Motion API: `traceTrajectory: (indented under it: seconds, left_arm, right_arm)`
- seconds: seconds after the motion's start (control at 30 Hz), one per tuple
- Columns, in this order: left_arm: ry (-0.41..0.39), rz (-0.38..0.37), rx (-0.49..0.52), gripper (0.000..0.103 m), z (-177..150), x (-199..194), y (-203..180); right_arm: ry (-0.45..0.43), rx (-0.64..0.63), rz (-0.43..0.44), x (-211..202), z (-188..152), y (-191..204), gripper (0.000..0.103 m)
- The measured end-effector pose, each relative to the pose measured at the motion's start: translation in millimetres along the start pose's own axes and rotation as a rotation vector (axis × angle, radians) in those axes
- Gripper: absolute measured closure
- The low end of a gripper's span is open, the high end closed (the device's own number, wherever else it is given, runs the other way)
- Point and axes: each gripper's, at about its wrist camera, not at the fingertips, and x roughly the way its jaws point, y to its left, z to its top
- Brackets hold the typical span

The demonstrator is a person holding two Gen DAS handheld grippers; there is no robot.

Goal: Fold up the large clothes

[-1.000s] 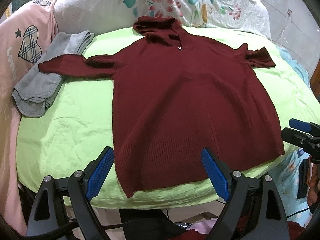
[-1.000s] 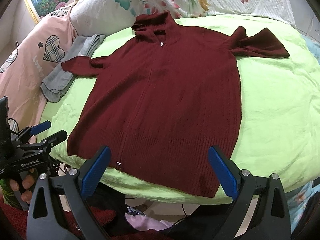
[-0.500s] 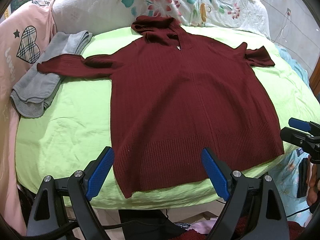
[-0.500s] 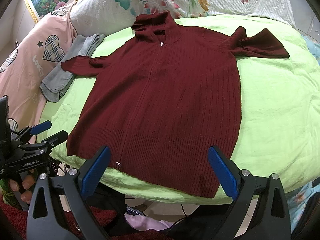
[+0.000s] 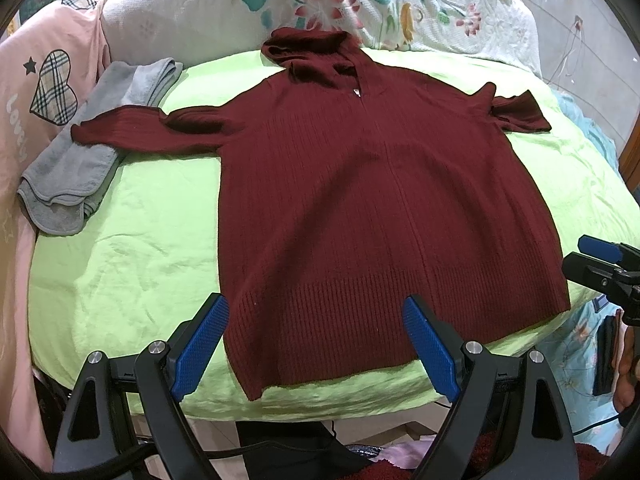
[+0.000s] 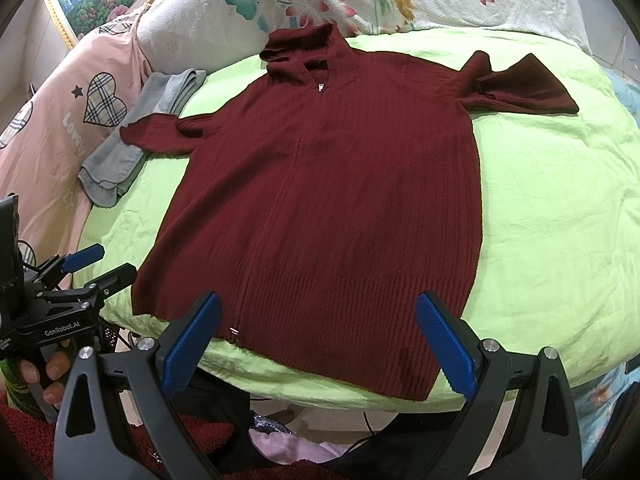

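A dark red knitted hooded sweater (image 5: 360, 200) lies spread flat, front up, on a lime green bed sheet (image 5: 132, 248), hood at the far end and hem at the near edge; it also shows in the right wrist view (image 6: 332, 200). Its left sleeve (image 5: 132, 132) reaches over a grey towel, its right sleeve (image 6: 520, 88) is folded short. My left gripper (image 5: 316, 344) is open and empty, just short of the hem's left part. My right gripper (image 6: 320, 336) is open and empty, just short of the hem's right part.
A folded grey towel (image 5: 80, 168) lies at the sheet's left edge under the sleeve cuff. A pink quilt (image 5: 28, 92) lies at the left, a floral quilt (image 5: 360, 4) behind the hood. Dark clutter and cables (image 6: 280, 420) sit below the bed's near edge.
Both grippers have stayed open and hardly shifted; the left wrist view has crept slightly toward the sweater's hem. The sweater has not moved.
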Motion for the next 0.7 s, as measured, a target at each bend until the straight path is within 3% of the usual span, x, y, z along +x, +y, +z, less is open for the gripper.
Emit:
traceTrajectory:
  seconds: [0.7]
  left_arm:
    - [0.014,-0.013,-0.003,0.014,14,19,-2]
  right_arm:
    - [-0.005,0.013,0.000,10,7,-10,0.005]
